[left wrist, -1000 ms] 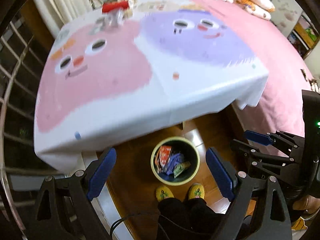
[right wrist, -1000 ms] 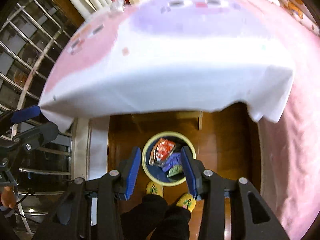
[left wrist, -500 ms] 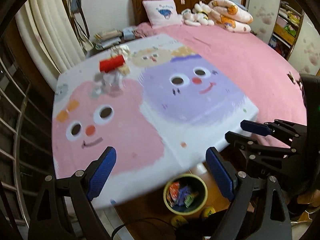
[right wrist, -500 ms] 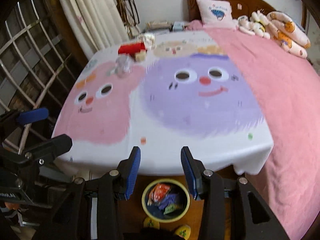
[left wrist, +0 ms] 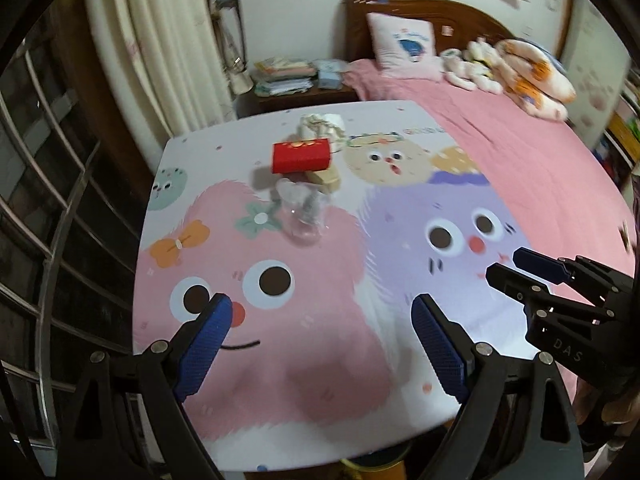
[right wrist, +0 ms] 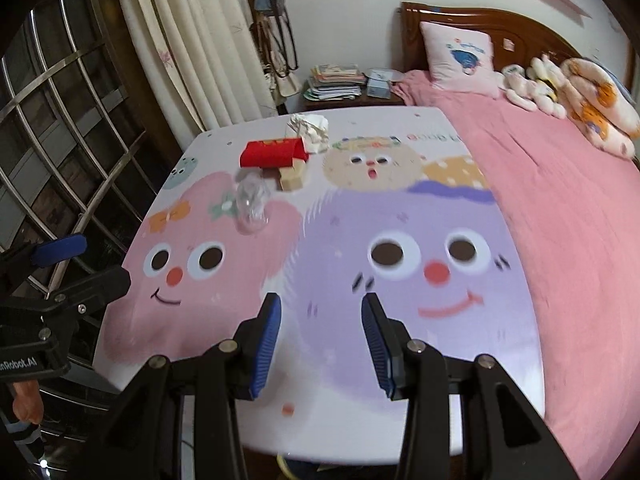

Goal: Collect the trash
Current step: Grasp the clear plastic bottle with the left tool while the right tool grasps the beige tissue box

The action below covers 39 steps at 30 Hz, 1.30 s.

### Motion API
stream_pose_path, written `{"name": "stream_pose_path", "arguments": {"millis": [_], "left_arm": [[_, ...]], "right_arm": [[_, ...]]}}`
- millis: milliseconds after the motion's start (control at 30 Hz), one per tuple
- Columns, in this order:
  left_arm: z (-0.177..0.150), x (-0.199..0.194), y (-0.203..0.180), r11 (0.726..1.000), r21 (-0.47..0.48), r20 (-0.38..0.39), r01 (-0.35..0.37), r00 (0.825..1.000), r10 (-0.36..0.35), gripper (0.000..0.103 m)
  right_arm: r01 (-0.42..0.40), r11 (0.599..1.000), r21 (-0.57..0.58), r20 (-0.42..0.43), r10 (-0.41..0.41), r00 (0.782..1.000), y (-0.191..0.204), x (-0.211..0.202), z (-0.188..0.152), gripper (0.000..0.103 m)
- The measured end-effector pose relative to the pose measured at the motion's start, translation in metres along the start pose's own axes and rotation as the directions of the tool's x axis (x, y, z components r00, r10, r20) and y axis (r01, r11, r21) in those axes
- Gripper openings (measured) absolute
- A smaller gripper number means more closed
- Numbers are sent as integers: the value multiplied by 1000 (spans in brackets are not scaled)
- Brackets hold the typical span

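A table (left wrist: 328, 360) with a cartoon-print cloth holds trash at its far side: a red box (left wrist: 301, 155), a tan carton (left wrist: 325, 178) under it, a crushed clear plastic cup (left wrist: 304, 216) and crumpled white paper (left wrist: 322, 126). They also show in the right wrist view: the red box (right wrist: 274, 153), the tan carton (right wrist: 292, 178), the clear cup (right wrist: 252, 200) and the paper (right wrist: 310, 126). My left gripper (left wrist: 320, 348) is open and empty over the near part of the table. My right gripper (right wrist: 322, 346) is open and empty, well short of the trash.
A yellow-rimmed bin (left wrist: 372, 464) peeks out under the table's near edge. A pink bed (left wrist: 520, 152) with pillows and plush toys lies to the right. A window grille (right wrist: 60, 128) and curtain (right wrist: 192, 48) stand on the left. A nightstand (right wrist: 344, 88) holds books.
Both grippers have lifted from looking down at the floor bin to looking across the tabletop. The bin has almost dropped out of view. Both stay open.
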<state>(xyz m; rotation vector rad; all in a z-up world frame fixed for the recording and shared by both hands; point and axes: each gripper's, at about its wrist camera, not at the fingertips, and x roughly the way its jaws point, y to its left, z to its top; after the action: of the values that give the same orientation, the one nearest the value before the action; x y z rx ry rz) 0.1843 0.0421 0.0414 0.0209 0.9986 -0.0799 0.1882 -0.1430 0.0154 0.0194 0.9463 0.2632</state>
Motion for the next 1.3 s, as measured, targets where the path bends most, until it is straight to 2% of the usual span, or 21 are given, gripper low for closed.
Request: {"name": "stream_pose_path", "arguments": {"millis": [133, 367, 633, 800, 967, 1033, 1100, 1200, 1300], "left_arm": [[29, 33, 4, 996, -93, -52, -12, 999, 8, 90], [77, 99, -2, 978, -194, -124, -76, 991, 52, 90], [114, 176, 14, 922, -361, -215, -140, 975, 63, 90], [118, 208, 26, 887, -412, -281, -207, 955, 92, 90], [111, 231, 34, 869, -423, -342, -256, 933, 108, 87], [108, 238, 37, 865, -437, -356, -246, 930, 85, 80], [104, 245, 40, 859, -461, -366, -221, 929, 43, 66], [95, 251, 42, 846, -499, -373, -190, 928, -12, 60], [89, 250, 42, 852, -494, -354, -175, 935, -14, 59]], "right_arm": [[-46, 998, -38, -26, 45, 999, -13, 27, 31, 42], [-150, 983, -106, -102, 139, 985, -50, 94, 86, 42], [-242, 963, -119, -170, 220, 961, -69, 170, 127, 42], [-298, 948, -115, -195, 272, 942, -68, 199, 140, 42], [-349, 930, -118, -215, 319, 923, -55, 213, 145, 42], [-362, 924, -122, -222, 330, 917, -50, 216, 146, 42], [-374, 919, -126, -232, 339, 912, -44, 220, 146, 42], [-384, 915, -125, -243, 347, 906, -36, 226, 146, 42], [-392, 913, -115, -251, 355, 901, -31, 231, 146, 42]]}}
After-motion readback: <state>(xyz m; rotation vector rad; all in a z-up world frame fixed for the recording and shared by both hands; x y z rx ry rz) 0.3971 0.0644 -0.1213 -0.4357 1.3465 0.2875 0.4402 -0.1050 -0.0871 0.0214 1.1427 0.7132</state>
